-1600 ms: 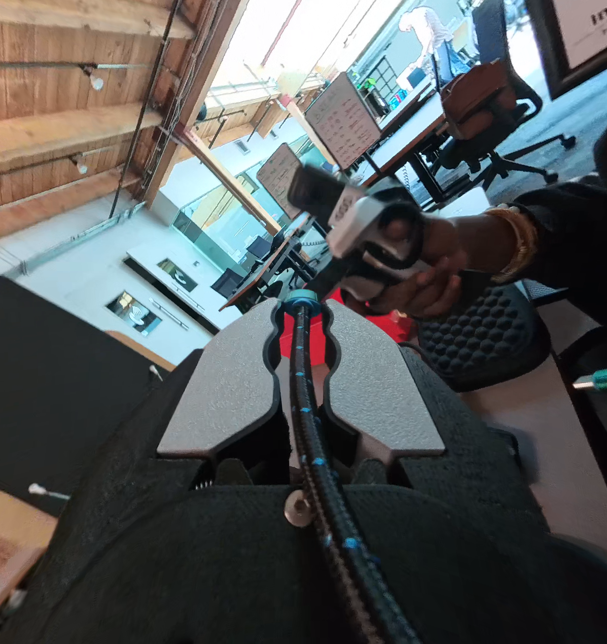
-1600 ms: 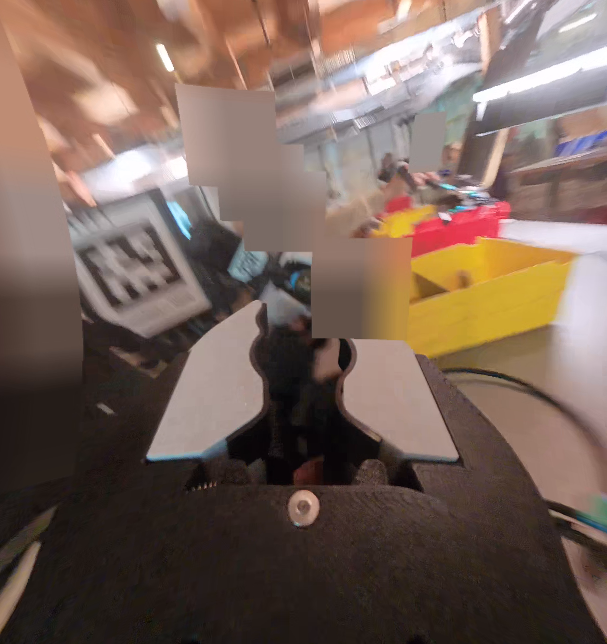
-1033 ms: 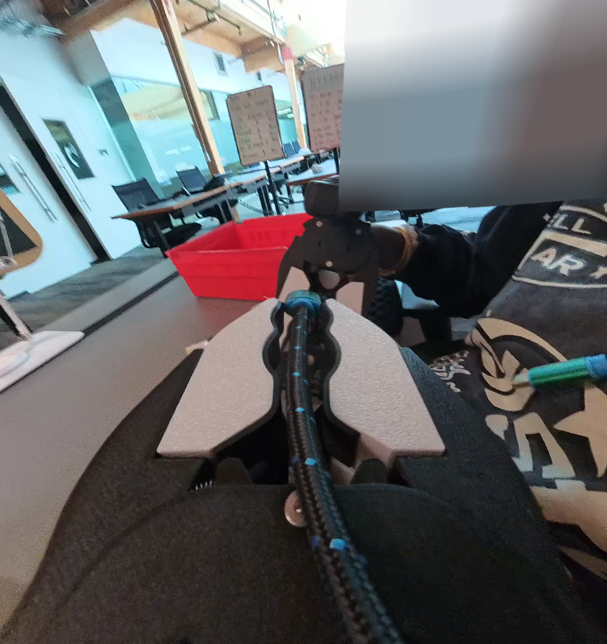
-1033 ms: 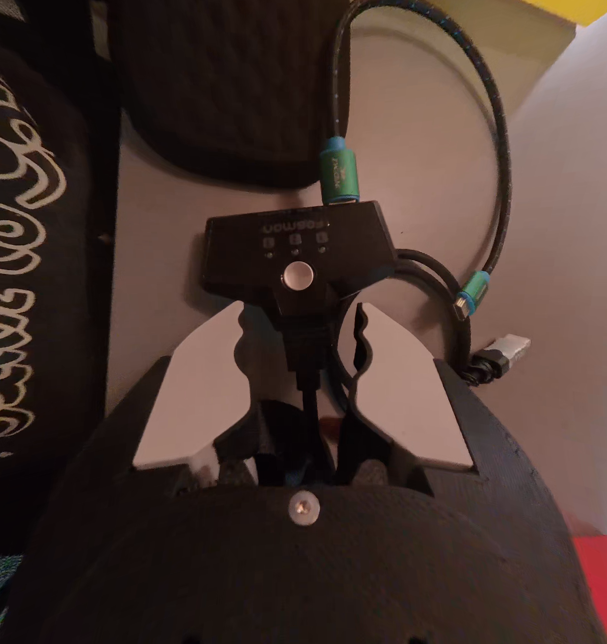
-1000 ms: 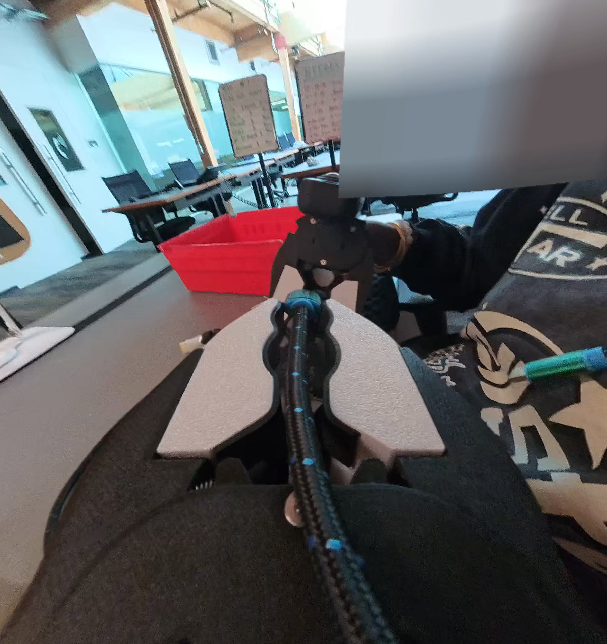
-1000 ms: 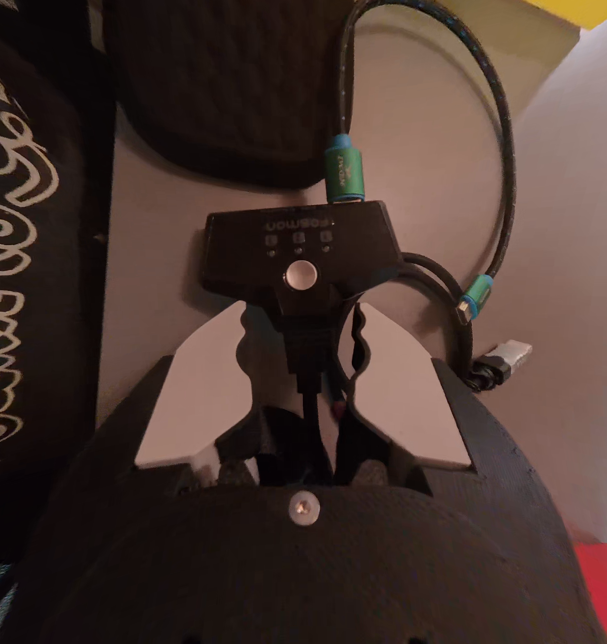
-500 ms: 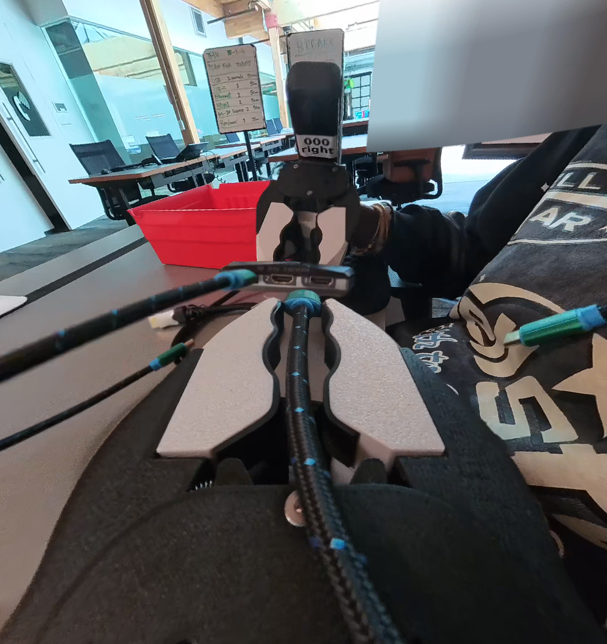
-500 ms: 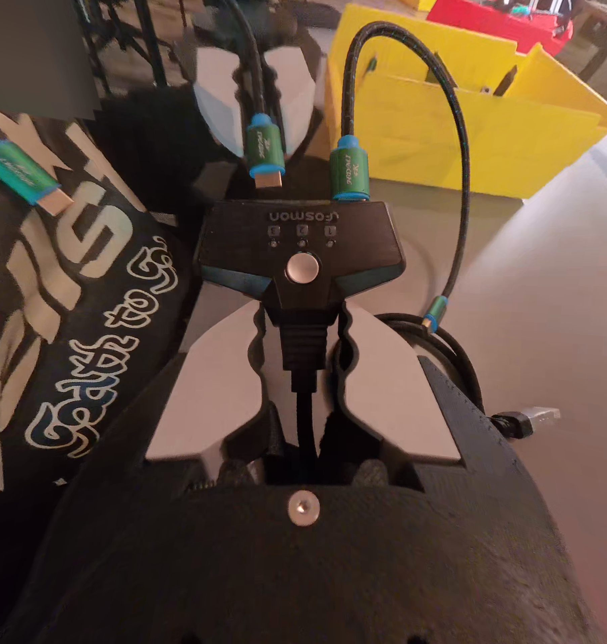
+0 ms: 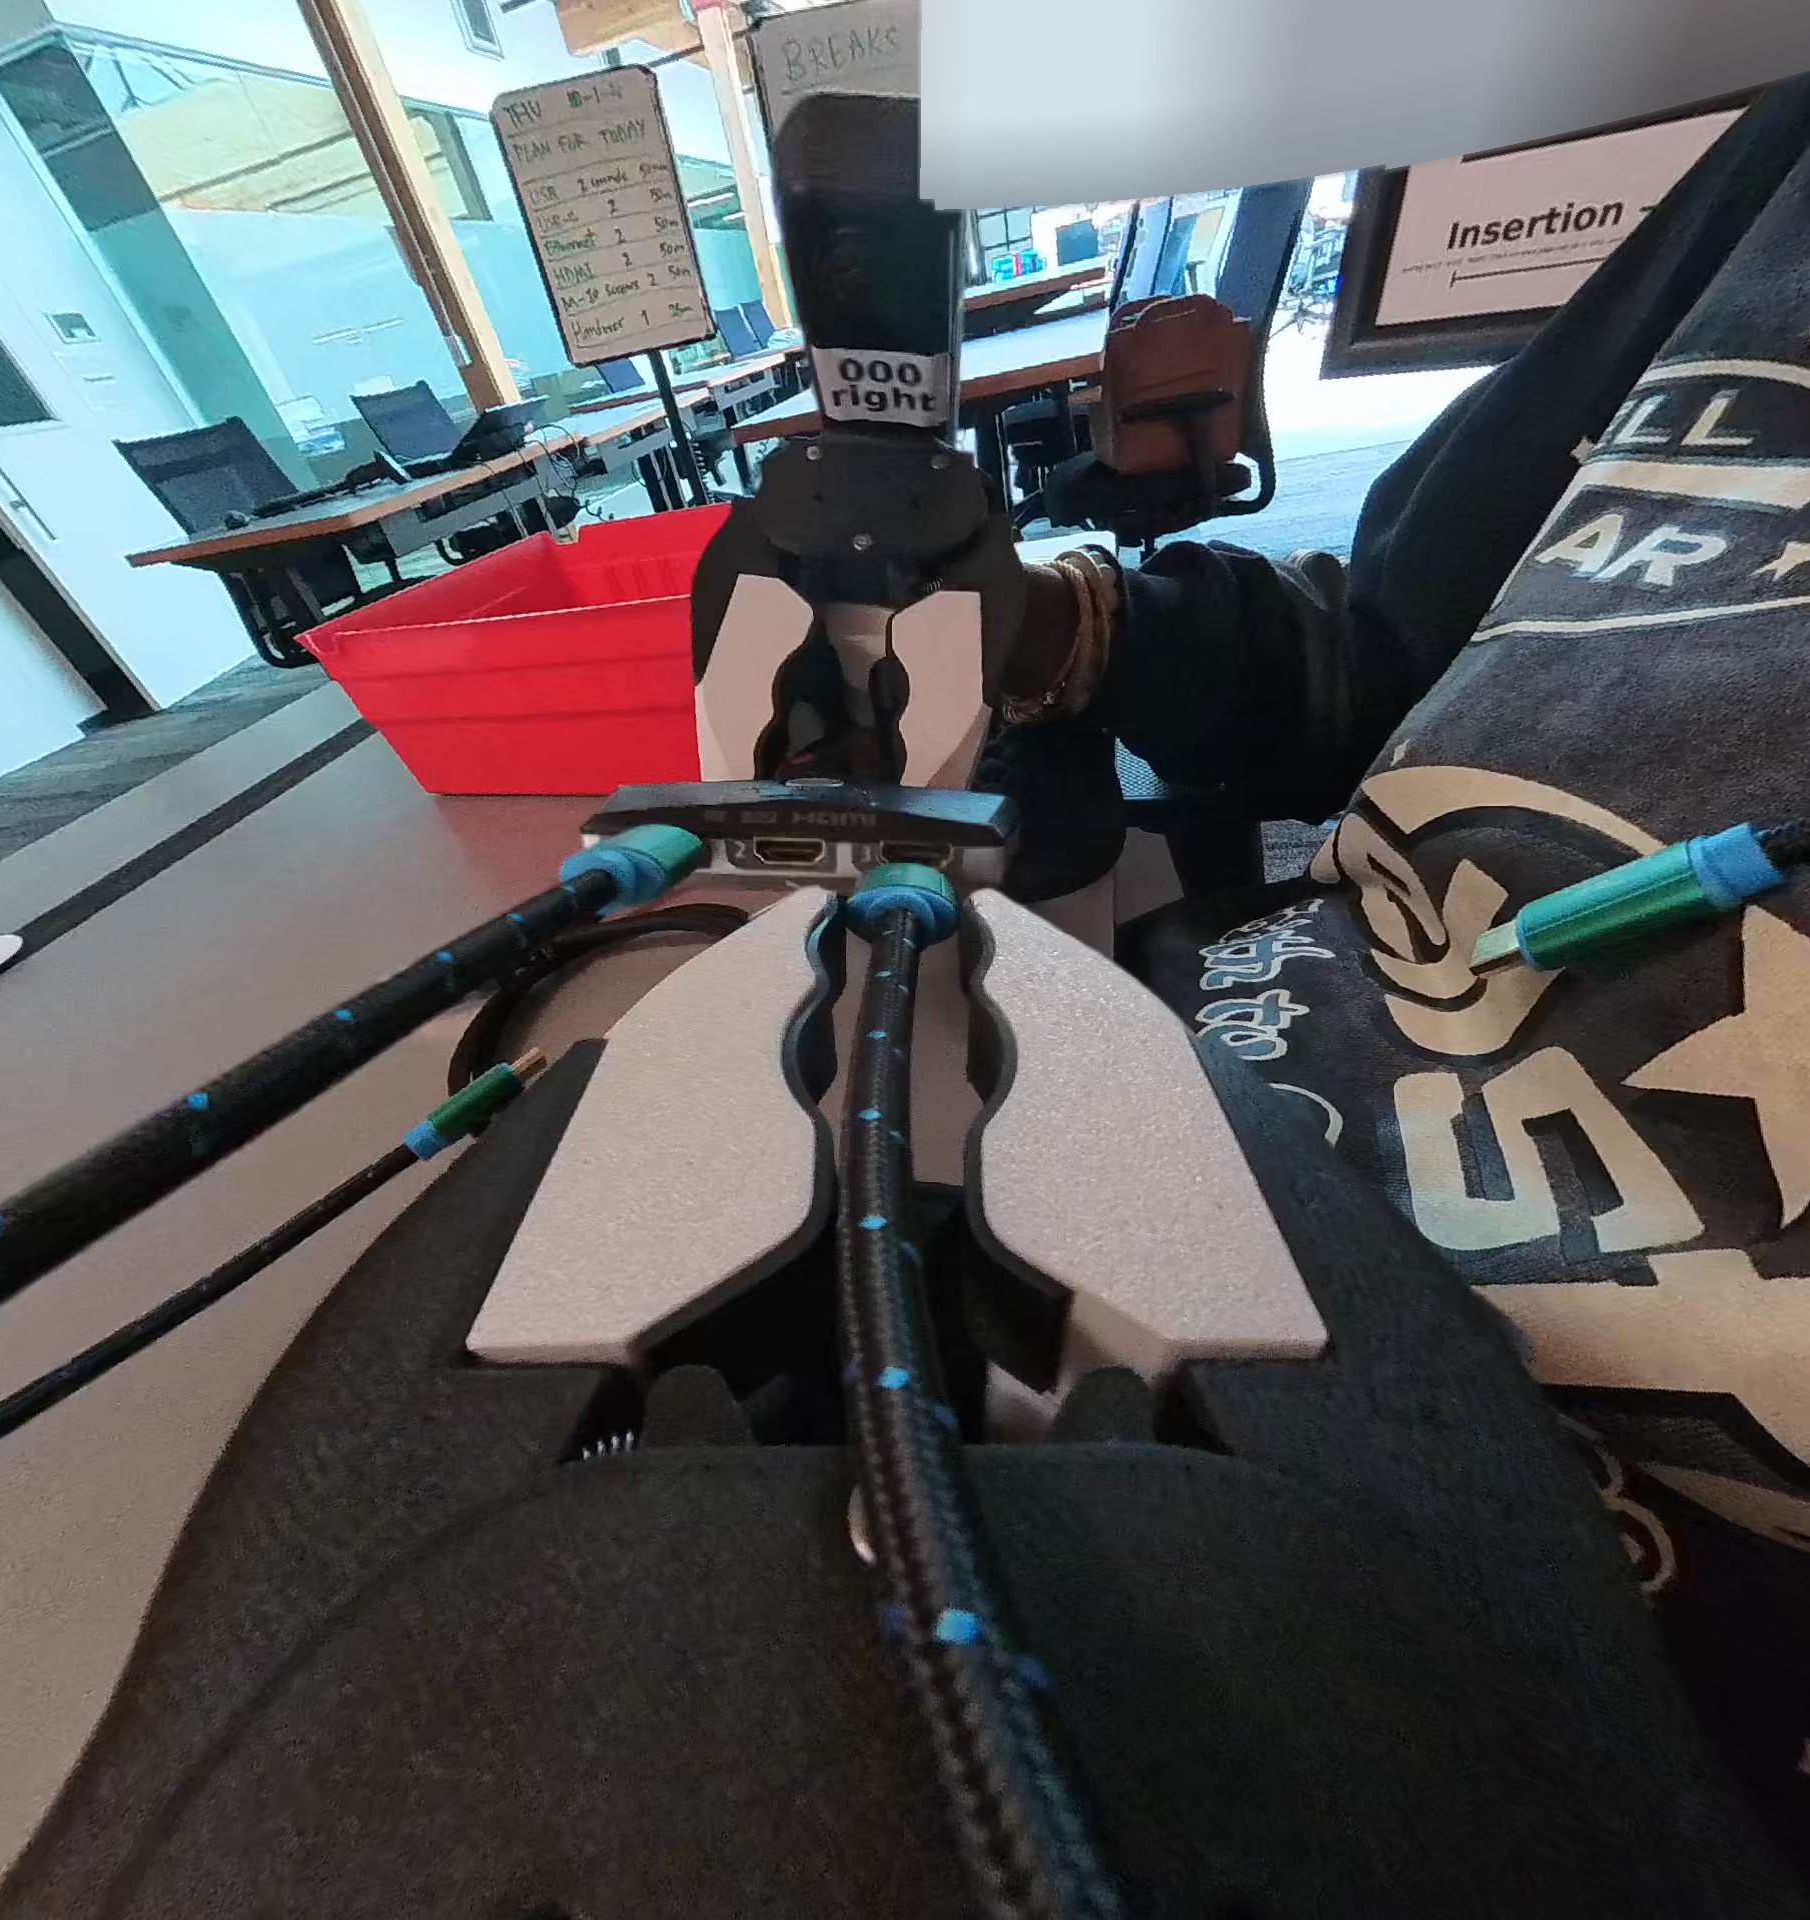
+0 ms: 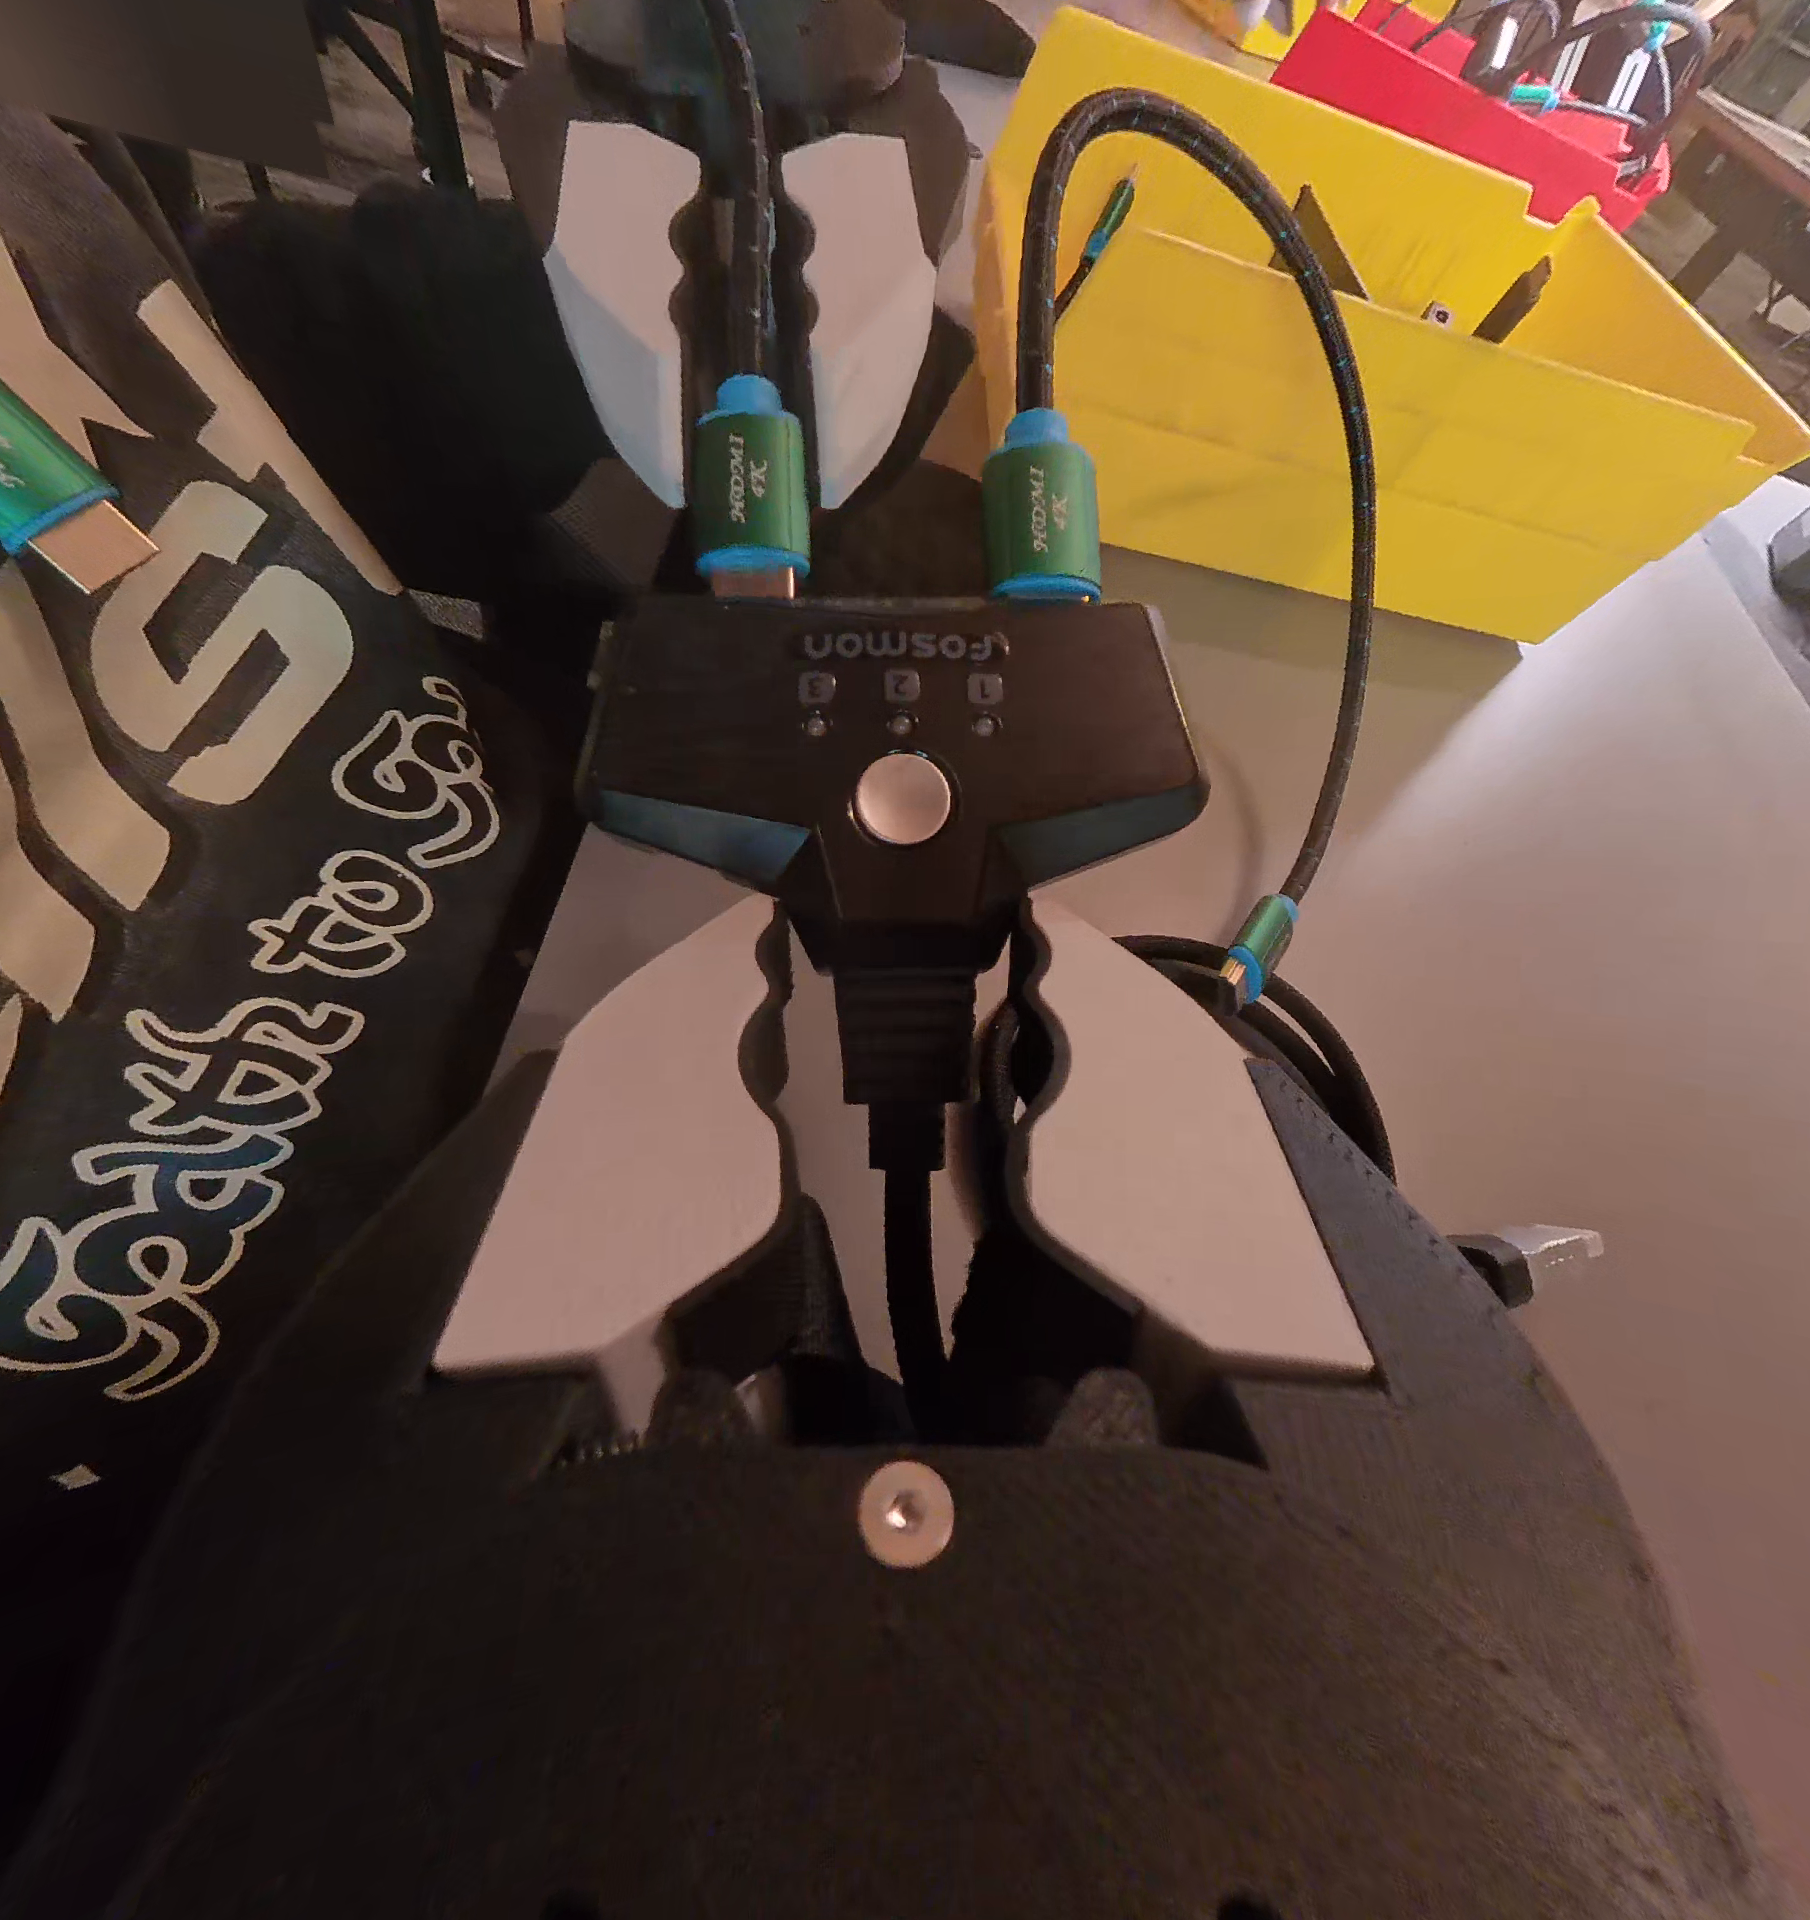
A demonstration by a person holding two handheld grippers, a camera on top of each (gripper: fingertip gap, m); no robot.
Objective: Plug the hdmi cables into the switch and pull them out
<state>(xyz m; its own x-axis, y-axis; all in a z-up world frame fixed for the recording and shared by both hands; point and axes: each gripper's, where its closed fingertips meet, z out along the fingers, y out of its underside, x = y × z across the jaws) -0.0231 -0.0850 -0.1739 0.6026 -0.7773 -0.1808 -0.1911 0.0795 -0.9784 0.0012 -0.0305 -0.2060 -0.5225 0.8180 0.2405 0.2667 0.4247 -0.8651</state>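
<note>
Switch, just above the table: braced at its tail by the right tool, closed on it, so the left tool, gripping a cable, can press its plug, seemingly part-seated, into the end port.

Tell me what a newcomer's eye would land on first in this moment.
Dead centre in the right wrist view sits the black switch, its cable stub pinched by the right gripper. Opposite, the left gripper presses a green HDMI plug at a port on its far edge, beside a second green plug already seated. Behind stands a bright yellow bin.
</note>
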